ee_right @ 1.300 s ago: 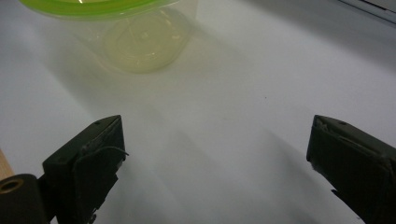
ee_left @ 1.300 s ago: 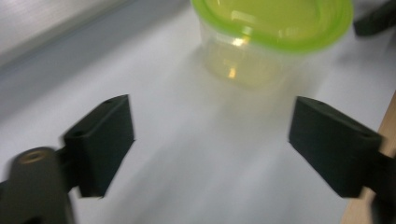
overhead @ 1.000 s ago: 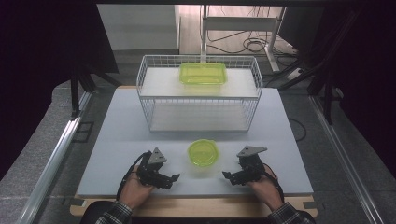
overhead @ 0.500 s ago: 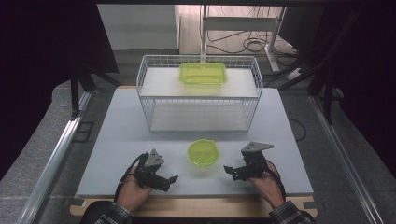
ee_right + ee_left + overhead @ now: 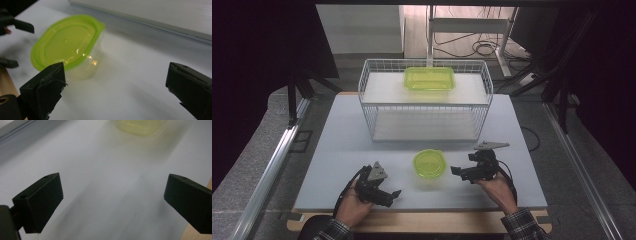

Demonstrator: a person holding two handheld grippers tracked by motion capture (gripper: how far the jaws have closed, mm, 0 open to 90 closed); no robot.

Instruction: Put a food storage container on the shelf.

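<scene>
A small clear tub with a lime-green lid [image 5: 429,164] stands on the white table [image 5: 342,150] near its front edge. My left gripper [image 5: 394,195] is low at the tub's left, open and holding nothing. In the left gripper view, the tub [image 5: 140,126] is a blur far beyond my left gripper [image 5: 112,192]. My right gripper [image 5: 456,173] sits just right of the tub, open. In the right gripper view, the tub [image 5: 67,47] lies ahead and left of my right gripper [image 5: 115,82], outside its jaws.
A white wire basket rack [image 5: 424,102] stands at the table's middle back, with a rectangular green-lidded container [image 5: 429,79] on its upper shelf. The rack's base edge [image 5: 155,17] runs behind the tub. A wooden strip [image 5: 422,222] borders the table's front.
My right gripper has moved slightly forward, up alongside the tub. My left gripper has stayed near the front edge, shifting a little.
</scene>
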